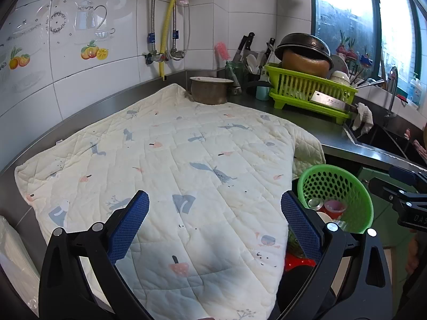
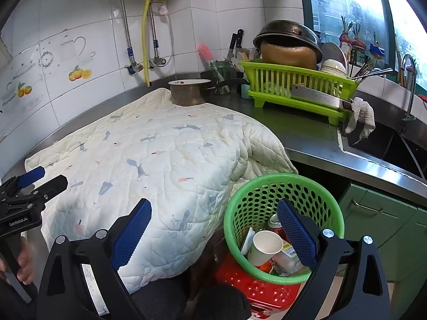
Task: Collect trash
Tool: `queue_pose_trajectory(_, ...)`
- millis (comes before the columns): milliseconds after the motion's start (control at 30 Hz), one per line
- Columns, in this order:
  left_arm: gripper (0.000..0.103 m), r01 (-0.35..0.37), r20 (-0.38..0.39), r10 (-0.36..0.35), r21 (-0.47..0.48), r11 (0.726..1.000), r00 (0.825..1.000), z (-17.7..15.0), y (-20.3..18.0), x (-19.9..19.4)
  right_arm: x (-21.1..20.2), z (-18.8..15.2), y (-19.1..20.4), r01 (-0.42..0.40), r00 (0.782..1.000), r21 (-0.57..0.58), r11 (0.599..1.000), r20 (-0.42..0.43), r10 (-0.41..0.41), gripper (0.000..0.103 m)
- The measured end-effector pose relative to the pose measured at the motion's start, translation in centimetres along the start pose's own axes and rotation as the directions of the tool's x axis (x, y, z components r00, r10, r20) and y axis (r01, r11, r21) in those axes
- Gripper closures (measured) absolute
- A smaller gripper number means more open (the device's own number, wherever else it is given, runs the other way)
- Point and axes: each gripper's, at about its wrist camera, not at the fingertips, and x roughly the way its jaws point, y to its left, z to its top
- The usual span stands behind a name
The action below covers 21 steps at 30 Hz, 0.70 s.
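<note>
- Hovering empty, the left gripper (image 1: pixel 214 221) and right gripper (image 2: pixel 213 229) both gape wide.
- Trash, including a paper cup (image 2: pixel 264 248), lies inside the green basket (image 2: pixel 331 202).
- Beside the basket the quilted mat (image 2: pixel 165 154) looks bare; collecting seems finished, so next scan for leftovers.

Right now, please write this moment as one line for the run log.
left hand-held gripper: open, empty | right hand-held gripper: open, empty | green perforated plastic basket: holds white paper cup, can | quilted white cloth: no trash seen
</note>
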Motion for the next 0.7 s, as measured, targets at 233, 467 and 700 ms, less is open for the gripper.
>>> queue_pose_trajectory(233,0.005,0.003,0.0,-0.003,0.004,1.0,1.0,0.02,-0.07,-0.01,-0.11,0.02,0.02,0.0,1.0,-0.001,1.0,0.001,0.0,0.011)
queue_pose_trajectory(467,0.005,-0.001,-0.003,0.001,0.0,1.0,1.0,0.0,-0.02,-0.01,-0.25,0.07,0.07,0.002,1.0,-0.003,1.0,0.004,-0.002,0.011)
queue_pose_trajectory(700,0.005,-0.004,-0.002,0.004,-0.004,1.0,1.0,-0.02,0.02,-0.09,-0.21,0.07,0.05,-0.001,1.0,-0.005,1.0,0.006,0.001,0.011)
